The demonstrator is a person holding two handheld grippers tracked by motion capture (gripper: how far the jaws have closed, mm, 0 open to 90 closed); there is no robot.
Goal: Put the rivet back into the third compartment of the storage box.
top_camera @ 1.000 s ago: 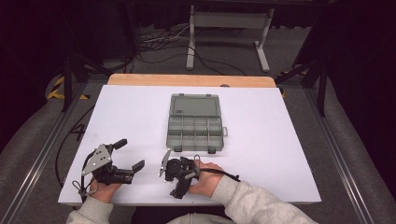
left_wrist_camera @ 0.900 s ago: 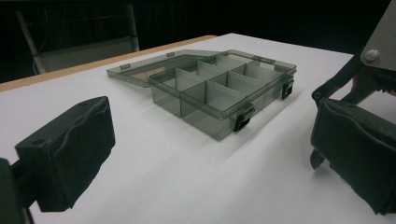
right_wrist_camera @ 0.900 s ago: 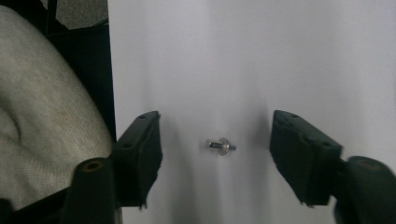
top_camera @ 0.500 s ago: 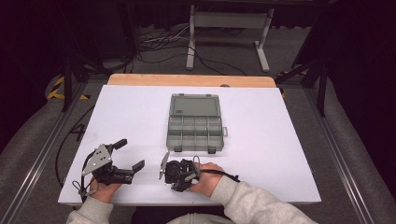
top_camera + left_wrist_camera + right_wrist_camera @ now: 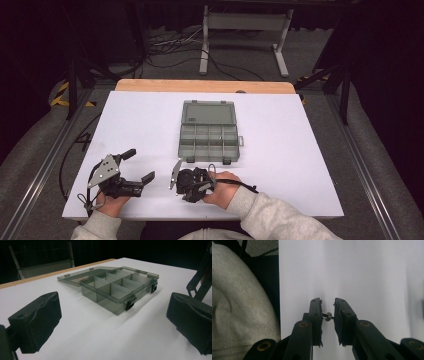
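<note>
Jaws of the right gripper [image 5: 327, 315] pinch a small metal screw [image 5: 327, 315] crosswise; its tiny shape is hard to make out, with a rounded head at one pad. It sits near the worktop's [image 5: 300, 150] front edge, beside a grey sleeve [image 5: 237, 310]. Jaws of the left gripper [image 5: 112, 322] stand spread wide, empty. Beyond them lies a smoky translucent organiser box [image 5: 120, 287], lid folded open, dividers showing, two dark latches in front.

An open box [image 5: 208, 132] is sitting mid-table [image 5: 300, 150], with the left gripper [image 5: 140, 166] and right gripper [image 5: 192, 186] lying nearer the person.
</note>
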